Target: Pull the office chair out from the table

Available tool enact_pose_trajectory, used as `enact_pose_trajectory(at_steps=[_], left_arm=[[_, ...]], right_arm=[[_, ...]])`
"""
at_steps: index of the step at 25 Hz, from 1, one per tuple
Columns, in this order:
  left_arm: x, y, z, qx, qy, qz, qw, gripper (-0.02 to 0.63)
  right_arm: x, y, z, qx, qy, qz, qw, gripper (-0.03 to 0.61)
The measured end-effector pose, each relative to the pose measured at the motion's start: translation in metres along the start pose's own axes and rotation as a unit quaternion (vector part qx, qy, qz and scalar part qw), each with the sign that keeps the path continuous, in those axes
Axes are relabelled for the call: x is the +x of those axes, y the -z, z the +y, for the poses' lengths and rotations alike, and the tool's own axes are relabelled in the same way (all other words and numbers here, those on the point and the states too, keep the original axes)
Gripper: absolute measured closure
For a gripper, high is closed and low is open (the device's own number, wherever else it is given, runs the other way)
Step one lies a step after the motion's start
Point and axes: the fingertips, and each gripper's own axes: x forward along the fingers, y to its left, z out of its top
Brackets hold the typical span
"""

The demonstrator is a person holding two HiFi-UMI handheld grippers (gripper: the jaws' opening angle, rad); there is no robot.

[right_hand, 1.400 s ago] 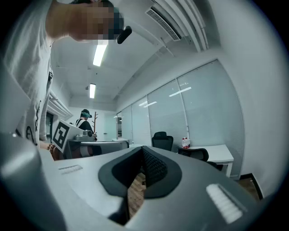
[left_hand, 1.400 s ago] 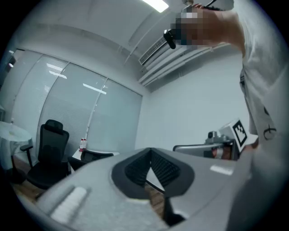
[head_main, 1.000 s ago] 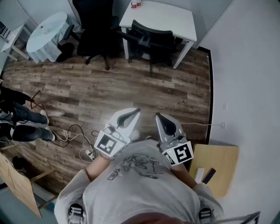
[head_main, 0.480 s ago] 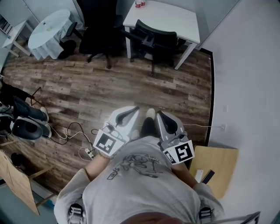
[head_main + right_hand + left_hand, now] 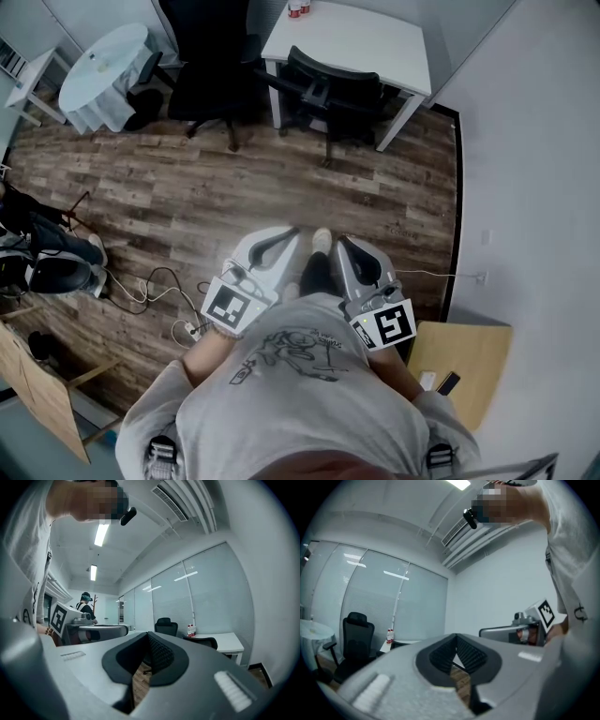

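A black office chair (image 5: 330, 94) is tucked against the near side of a white table (image 5: 361, 42) at the top of the head view; its back also shows by the table (image 5: 228, 642) in the right gripper view. My left gripper (image 5: 292, 232) and right gripper (image 5: 337, 244) are held side by side in front of my chest, far from the chair across the wooden floor. Both are shut with nothing between the jaws. In the left gripper view the left gripper (image 5: 456, 637) points level into the room.
A second, taller black office chair (image 5: 208, 61) stands left of the table. A round table with a white cloth (image 5: 103, 66) is at the far left. Cables and a power strip (image 5: 178, 314) lie on the floor by my left. A wooden stool (image 5: 464, 361) is at right.
I have stepped forward; a foot now shows between the grippers, and the chair and table sit slightly nearer. Both grippers stay shut.
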Motion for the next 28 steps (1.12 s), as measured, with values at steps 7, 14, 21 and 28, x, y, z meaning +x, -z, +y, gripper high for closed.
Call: enact_pose_trajectory(at_steps=[7,14,21,28], left_arm=[[0.037,0.007,0.033,0.006,-0.007,0.008,0.9999,0.611],[0.074,0.015,0.065,0.005,-0.017,0.017,0.9997,0.611],[0.117,0.025,0.094,0.008,-0.022,0.030,0.9993,0.611],[0.167,0.034,0.126,0.029,-0.029,0.047,0.9981,0.611]], right_arm=[[0.030,0.006,-0.042,0.010,0.002,0.009,1.000,0.571],[0.061,0.011,-0.081,0.008,-0.004,0.018,1.000,0.571],[0.089,0.011,-0.123,0.009,-0.007,0.024,1.000,0.571],[0.117,0.014,-0.172,0.007,-0.009,0.035,0.999,0.569]])
